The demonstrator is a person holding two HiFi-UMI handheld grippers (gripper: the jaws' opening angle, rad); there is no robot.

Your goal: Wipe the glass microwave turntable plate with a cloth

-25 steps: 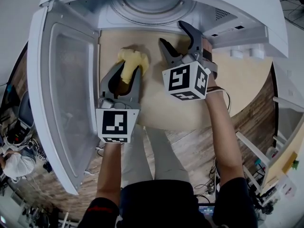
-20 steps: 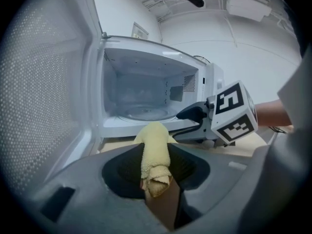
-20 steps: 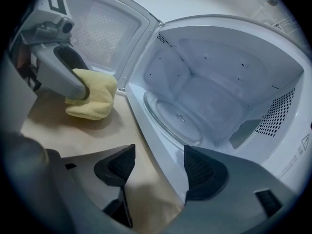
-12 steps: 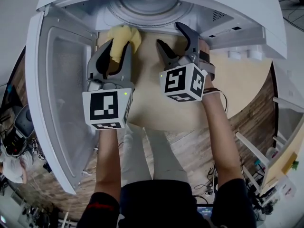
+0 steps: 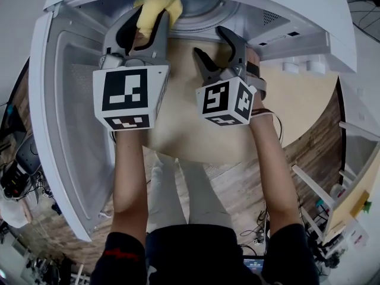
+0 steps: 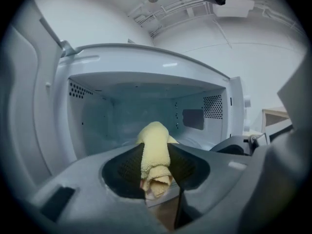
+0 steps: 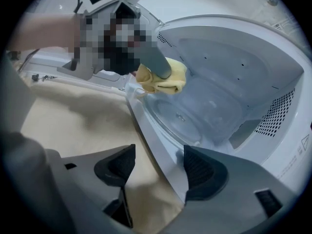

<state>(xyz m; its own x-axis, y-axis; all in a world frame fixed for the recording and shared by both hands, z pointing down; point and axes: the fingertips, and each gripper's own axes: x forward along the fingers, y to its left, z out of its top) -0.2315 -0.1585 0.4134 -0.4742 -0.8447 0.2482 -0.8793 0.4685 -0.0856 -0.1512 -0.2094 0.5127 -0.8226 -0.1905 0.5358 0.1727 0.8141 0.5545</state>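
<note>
- The left gripper [image 5: 145, 24] is clamped on a rolled yellow cloth [image 5: 157, 5]. The roll pokes past the jaw tips, likely so that cloth rather than plastic meets the glass.
- It is held at the mouth of the open microwave [image 5: 309, 22], at 12 o'clock in the head view, aimed at the glass plate [image 7: 195, 113] on the oven floor.
- The cloth sits by the plate's front-left edge; contact cannot be told.
- The right gripper [image 5: 212, 45], jaws apart and empty, hovers at 1 o'clock over the table [image 5: 297, 94], out of the way.
- The door [image 5: 71, 117] is swung wide at 9 o'clock, leaving room to reach in.
</note>
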